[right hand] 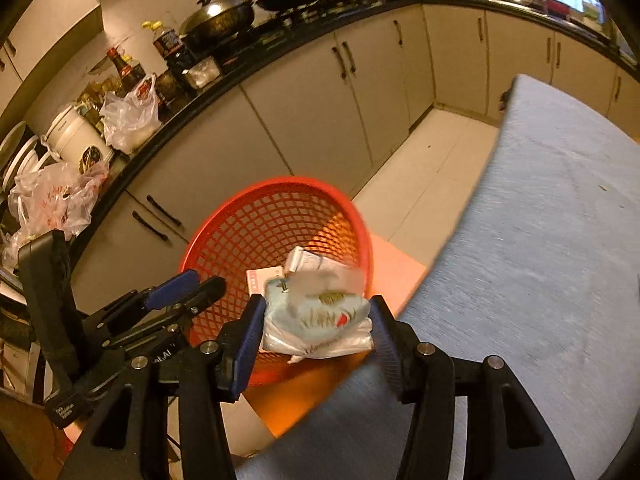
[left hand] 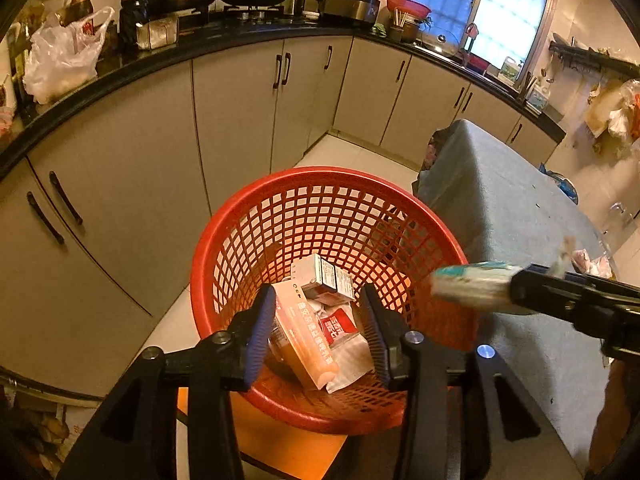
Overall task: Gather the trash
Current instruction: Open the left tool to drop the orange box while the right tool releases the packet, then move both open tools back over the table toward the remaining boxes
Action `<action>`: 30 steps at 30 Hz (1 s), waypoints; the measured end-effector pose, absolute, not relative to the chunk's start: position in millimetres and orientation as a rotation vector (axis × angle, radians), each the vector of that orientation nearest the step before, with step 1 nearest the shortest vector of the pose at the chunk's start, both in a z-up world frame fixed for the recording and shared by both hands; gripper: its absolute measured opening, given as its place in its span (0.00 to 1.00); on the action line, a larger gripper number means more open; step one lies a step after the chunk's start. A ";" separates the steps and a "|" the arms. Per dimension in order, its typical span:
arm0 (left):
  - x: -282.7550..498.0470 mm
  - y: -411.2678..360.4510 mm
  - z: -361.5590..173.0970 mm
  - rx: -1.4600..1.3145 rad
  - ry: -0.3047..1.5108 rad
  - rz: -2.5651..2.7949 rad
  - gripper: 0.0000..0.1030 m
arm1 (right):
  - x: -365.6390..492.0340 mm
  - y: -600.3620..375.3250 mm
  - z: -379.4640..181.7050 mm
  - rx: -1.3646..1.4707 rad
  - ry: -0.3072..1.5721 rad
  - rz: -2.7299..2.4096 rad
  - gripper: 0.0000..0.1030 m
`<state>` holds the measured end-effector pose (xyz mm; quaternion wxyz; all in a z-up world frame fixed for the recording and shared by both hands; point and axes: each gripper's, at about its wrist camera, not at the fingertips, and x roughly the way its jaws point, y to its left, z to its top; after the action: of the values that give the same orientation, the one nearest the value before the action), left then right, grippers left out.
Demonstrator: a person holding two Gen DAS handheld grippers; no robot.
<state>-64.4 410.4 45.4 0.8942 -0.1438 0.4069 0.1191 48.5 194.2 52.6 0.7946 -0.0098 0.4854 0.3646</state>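
- Left wrist view: the left gripper (left hand: 318,330) hangs partly open and empty over the round red mesh basket (left hand: 240,236). Boxes (left hand: 306,344) lie inside.
- Right wrist view: the right gripper (right hand: 316,326) has a crinkly blue-white packet (right hand: 316,318) between its pads, near the basket's (right hand: 256,216) rim.

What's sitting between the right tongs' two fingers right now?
A crumpled pale-blue wrapper fills the gap between the right tongs, just above the red basket's near rim. The right wrist view shows it; the left wrist view shows it sticking out ahead of them.
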 end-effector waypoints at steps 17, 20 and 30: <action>-82.5 324.7 67.0 -0.195 0.794 0.185 0.50 | -6.0 100.0 70.5 -0.116 0.856 0.558 0.59; -79.7 310.9 68.4 -0.163 0.798 0.180 0.52 | -9.1 76.8 71.0 -0.092 0.853 0.536 0.60; -71.3 312.6 56.9 -0.394 0.905 0.064 0.52 | -10.6 10.8 68.4 0.017 0.866 0.495 0.60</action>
<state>-71.3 312.6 56.9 0.8803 -0.1889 0.4341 0.0309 -10.6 10.8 68.4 0.8781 0.0081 0.4154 0.2372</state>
